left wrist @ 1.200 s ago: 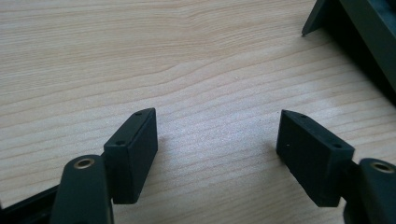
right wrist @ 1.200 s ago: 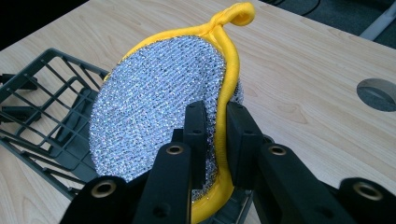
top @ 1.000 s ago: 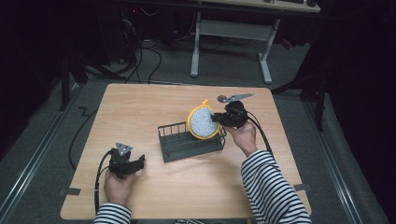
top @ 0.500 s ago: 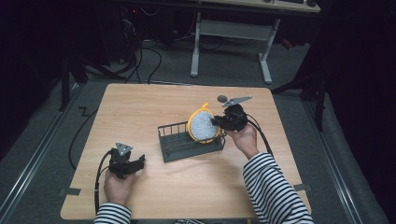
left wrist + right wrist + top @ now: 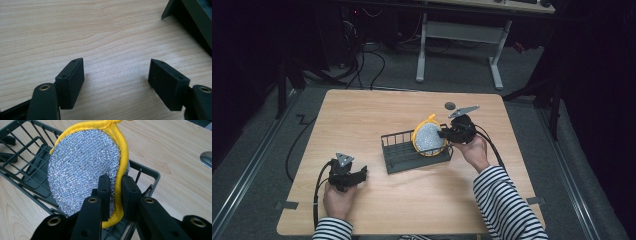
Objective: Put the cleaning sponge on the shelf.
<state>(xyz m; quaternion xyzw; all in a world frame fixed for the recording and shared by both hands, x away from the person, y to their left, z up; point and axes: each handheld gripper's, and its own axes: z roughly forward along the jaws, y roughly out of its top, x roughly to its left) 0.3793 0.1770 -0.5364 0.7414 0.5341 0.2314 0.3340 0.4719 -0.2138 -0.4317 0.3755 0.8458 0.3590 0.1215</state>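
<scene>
Right gripper (image 5: pixel 115 182) pinches the shiny scrub pad (image 5: pixel 85 167) over the wire rack (image 5: pixel 414 151) (left gripper (image 5: pixel 116 75) open, w/ nothing). Thin grip; pad could slip, miss rack.

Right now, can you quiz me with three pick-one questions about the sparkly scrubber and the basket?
1. Where is the silver scouring pad?
A. flat on the table
B. standing in the wire basket
C. on the floor

2. What colour is its trim?
A. yellow
B. red
C. blue

3. What is the left hand-held gripper doing?
A. squeezing the pad
B. holding the basket
C. open, holding nothing

Answers: 1 B, the pad stands on edge inside the basket, pinched by the right hand-held gripper. 2 A, a yellow band rims it. 3 C, bare table shows between its jaws.
</scene>
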